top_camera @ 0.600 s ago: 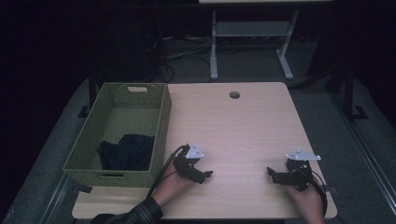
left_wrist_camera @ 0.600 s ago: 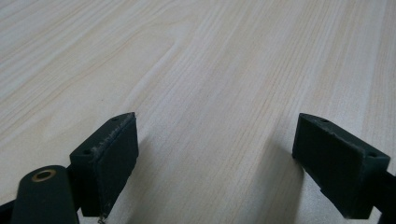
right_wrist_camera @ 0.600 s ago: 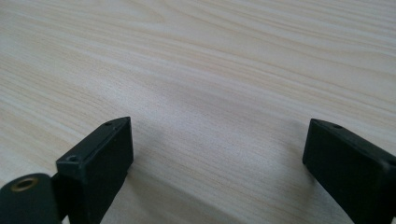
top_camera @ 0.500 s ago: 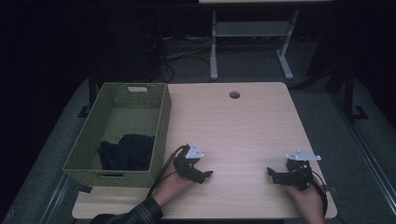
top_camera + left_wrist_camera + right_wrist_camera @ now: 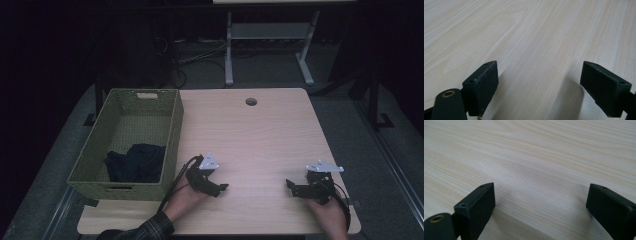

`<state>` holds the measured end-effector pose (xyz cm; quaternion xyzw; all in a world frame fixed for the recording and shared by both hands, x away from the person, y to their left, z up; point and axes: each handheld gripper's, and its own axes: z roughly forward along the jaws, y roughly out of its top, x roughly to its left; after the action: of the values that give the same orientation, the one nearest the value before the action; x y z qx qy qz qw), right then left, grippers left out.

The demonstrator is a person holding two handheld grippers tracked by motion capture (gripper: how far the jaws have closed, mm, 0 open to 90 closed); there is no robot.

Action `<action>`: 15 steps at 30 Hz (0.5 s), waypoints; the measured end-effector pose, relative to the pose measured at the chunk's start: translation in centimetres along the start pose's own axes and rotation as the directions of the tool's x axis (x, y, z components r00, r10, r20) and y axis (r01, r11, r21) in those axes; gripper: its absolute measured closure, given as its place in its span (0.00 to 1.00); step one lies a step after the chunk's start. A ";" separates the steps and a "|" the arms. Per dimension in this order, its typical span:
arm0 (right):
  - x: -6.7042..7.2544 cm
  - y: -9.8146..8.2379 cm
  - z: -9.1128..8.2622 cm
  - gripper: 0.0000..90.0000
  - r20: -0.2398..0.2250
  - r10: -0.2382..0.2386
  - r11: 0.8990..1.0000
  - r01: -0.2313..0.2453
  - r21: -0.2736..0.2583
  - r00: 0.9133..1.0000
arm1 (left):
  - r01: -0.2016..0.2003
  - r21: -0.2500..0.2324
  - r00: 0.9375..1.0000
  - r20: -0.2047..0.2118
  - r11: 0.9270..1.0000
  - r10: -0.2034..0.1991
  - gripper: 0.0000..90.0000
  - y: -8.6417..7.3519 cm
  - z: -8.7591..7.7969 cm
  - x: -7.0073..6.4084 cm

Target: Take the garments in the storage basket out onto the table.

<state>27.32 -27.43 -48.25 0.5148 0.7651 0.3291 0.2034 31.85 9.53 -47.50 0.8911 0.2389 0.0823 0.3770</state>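
Both grippers rest low over the pale wooden table (image 5: 260,135) near its front edge, each held by a hand. My left gripper (image 5: 223,188) sits just right of the basket and points right; its jaws stand wide open over bare wood (image 5: 539,75). My right gripper (image 5: 289,186) is at the front right and points left, open too, with nothing but wood grain (image 5: 539,202) between its jaws. A green woven basket (image 5: 172,145) stands at the table's left side with a dark cloth (image 5: 135,162) bunched in its near end.
A round cable hole (image 5: 251,101) lies near the table's far edge. Beyond the table stands a white metal frame (image 5: 270,45) with cables on the dark floor. The basket's wall rises close to the left hand.
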 end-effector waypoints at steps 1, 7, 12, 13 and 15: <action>0.0 0.0 0.0 0.09 0.000 0.000 1.000 0.000 0.000 1.000 | -0.001 0.002 1.000 0.001 1.000 0.001 0.16 0.0 0.0 0.0; 0.0 0.0 0.0 0.09 0.000 0.000 1.000 0.000 0.000 1.000 | 0.016 0.011 1.000 -0.019 1.000 -0.016 0.16 0.3 -0.5 0.3; 0.0 0.0 0.0 0.09 0.000 -0.001 1.000 0.001 0.000 1.000 | 0.012 0.002 0.999 -0.032 1.000 -0.012 0.16 0.6 -1.1 0.5; 0.0 0.0 0.0 0.09 0.000 -0.001 1.000 0.001 0.000 1.000 | 0.012 -0.001 0.999 -0.033 1.000 -0.012 0.16 0.6 -1.2 0.5; 0.0 0.0 0.0 0.09 0.000 -0.001 1.000 0.001 0.000 1.000 | 0.019 -0.007 0.999 -0.034 1.000 -0.019 0.16 0.7 -1.4 0.6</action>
<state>27.32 -27.44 -48.25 0.5144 0.7654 0.3288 0.2036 32.15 10.31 -46.05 0.8859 0.2536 0.0946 0.3769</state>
